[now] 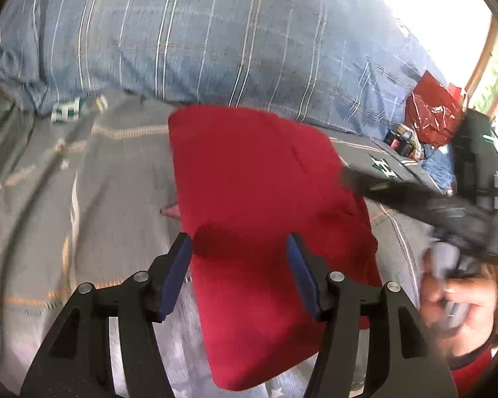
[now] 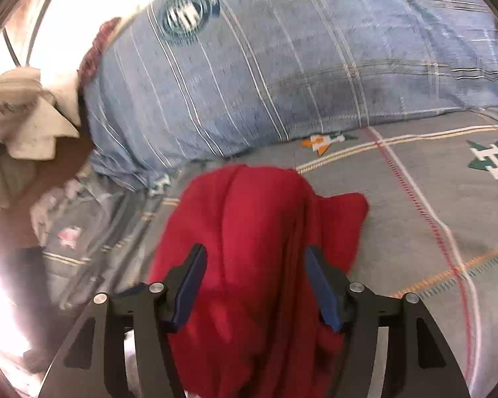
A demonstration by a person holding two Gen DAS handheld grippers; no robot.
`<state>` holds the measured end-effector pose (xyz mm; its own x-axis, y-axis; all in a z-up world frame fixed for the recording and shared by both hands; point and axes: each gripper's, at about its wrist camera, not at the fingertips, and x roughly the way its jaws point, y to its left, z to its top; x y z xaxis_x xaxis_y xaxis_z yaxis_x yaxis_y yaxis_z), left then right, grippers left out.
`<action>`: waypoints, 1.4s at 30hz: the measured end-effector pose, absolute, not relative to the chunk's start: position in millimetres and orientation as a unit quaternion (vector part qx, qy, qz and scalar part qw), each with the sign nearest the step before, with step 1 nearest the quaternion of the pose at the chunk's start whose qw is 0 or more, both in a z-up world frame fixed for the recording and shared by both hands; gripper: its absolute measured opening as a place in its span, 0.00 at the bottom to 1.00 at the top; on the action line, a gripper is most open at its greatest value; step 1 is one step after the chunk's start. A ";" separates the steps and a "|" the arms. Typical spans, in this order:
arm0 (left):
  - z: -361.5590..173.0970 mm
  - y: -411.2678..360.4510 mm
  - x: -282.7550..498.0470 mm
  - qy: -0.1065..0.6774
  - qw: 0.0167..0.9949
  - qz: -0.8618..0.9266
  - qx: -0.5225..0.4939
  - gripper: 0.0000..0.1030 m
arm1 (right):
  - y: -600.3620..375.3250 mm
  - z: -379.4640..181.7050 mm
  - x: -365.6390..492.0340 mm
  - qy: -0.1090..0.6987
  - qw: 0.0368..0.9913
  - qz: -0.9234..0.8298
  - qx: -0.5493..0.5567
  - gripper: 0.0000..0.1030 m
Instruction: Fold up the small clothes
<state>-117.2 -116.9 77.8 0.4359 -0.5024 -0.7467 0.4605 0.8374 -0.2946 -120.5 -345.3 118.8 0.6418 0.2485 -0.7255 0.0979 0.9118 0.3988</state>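
The red garment (image 1: 265, 205) is lying part-folded on the grey bed (image 1: 83, 182), near the blue pillow (image 1: 199, 39). Both the left tongs (image 1: 239, 252) and right tongs (image 2: 255, 258) are hovering released, grasping nothing. Next fold probably calls for pinching a near edge.

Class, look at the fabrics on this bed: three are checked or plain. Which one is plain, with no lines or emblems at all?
The red garment lying flat in the middle. The blue pillow and the grey bedspread both carry stripes and emblems.

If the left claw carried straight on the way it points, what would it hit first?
Most likely the red garment lying on the bed; the left claw stands open over it, though depth is unclear.
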 end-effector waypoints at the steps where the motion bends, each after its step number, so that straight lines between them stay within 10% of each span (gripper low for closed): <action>1: 78.9 -118.4 -116.1 0.449 0.847 -0.286 -0.019 0.57 | -341.6 110.8 -113.4 0.433 0.879 0.042 0.197 0.42; 4: 82.2 -121.8 -110.9 0.450 0.846 -0.286 -0.009 0.59 | -333.7 101.4 -105.8 0.444 0.880 0.044 0.166 0.12; 12: 57.1 -137.5 -98.4 0.456 0.851 -0.261 -0.006 0.73 | -354.8 92.7 -123.7 0.444 0.887 -0.026 0.125 0.02; 17: 52.8 -136.9 -99.5 0.450 0.854 -0.262 -0.011 0.76 | -368.2 112.1 -139.2 0.408 0.895 -0.018 0.180 0.20; 19: 52.3 -137.1 -99.2 0.449 0.854 -0.263 -0.012 0.77 | -359.5 128.4 -140.0 0.383 0.907 -0.005 0.174 0.53; 20: 51.7 -136.6 -98.9 0.449 0.854 -0.263 -0.013 0.77 | -353.9 132.7 -138.0 0.375 0.911 0.006 0.171 0.55; 31: 47.8 -136.4 -95.1 0.450 0.852 -0.266 -0.014 0.81 | -322.8 92.4 -88.1 0.451 0.885 0.002 0.119 0.20; 42: 51.0 -136.2 -101.3 0.442 0.860 -0.255 -0.010 0.81 | -312.8 124.7 -145.6 0.453 0.884 0.012 0.118 0.42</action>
<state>-101.3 -136.2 51.0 0.4795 -0.4475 -0.7549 0.4298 0.8697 -0.2426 -145.6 -312.8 124.7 0.5894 0.1282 -0.7976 0.0848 0.9721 0.2189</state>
